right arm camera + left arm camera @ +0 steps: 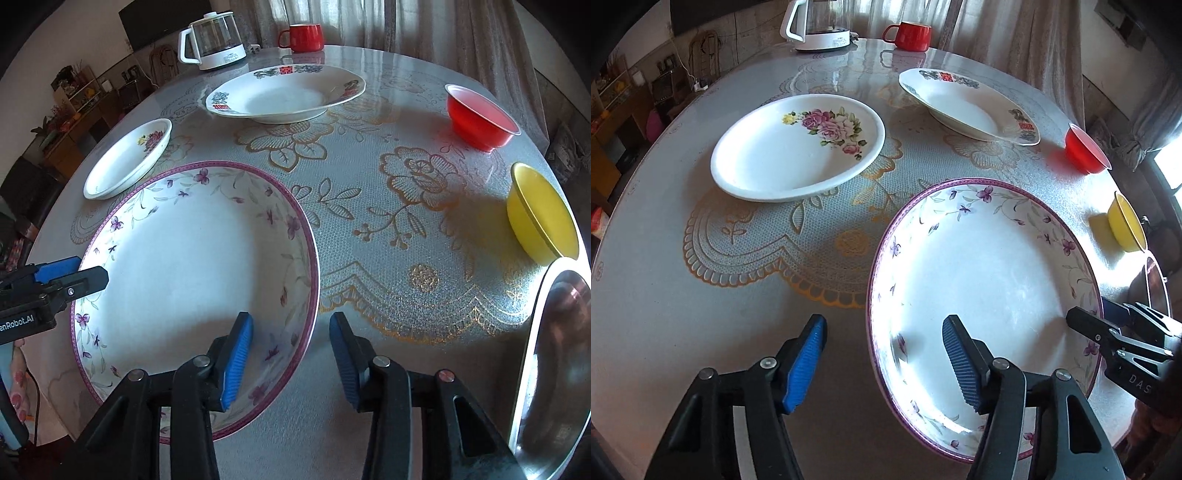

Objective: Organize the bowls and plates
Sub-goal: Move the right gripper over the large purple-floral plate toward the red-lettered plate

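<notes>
A large white plate with a purple rim point(979, 280) point(184, 266) lies on the near part of the table. My left gripper point(884, 356) is open, its fingers on either side of the plate's left rim and clear of it. My right gripper point(291, 356) is open too, one finger over the plate and one outside its right rim. Each gripper shows in the other's view at the plate's opposite edge: right gripper point(1097, 318), left gripper point(81, 274). Further back lie a rose-patterned plate point(798, 147) point(125, 162) and a plate with red and dark marks point(967, 103) point(284, 92).
A red bowl point(480, 118) and a yellow bowl point(539, 210) stand at the right. A shiny metal dish point(554, 369) lies at the near right edge. A glass kettle point(210, 37) and a red mug point(304, 37) stand at the far edge of the round table point(388, 229).
</notes>
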